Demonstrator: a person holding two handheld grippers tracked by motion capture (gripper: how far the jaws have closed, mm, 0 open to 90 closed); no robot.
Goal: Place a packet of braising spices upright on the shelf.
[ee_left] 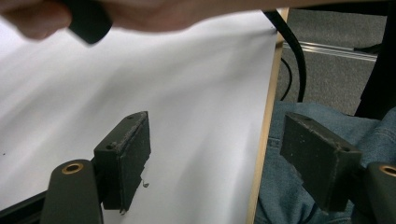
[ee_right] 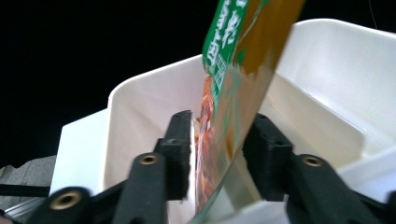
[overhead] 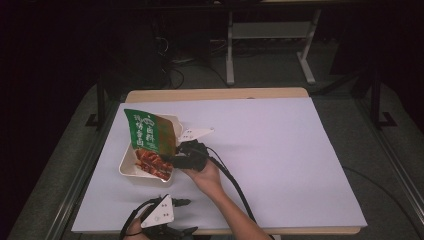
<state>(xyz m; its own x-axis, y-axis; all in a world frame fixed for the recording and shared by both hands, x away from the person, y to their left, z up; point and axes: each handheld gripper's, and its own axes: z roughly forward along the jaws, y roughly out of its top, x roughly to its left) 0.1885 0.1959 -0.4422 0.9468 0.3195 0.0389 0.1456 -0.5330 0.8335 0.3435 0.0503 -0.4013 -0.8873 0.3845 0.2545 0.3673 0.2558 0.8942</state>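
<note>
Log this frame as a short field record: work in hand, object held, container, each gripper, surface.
work: packet being handled over a tray
held object: green and orange food packet, tilted, lower end in the tray
container: white tray, near the table's left side
right gripper: jaws either side of the packet
left gripper: open, holding nothing, at the near table edge
surface: white sheet

Pouch (overhead: 148,144): green upper part with white characters, orange-brown middle, red food print at near end. Tray (overhead: 128,165): cream-white. Table sheet (overhead: 270,150): plain white. Gripper jaws: black.
</note>
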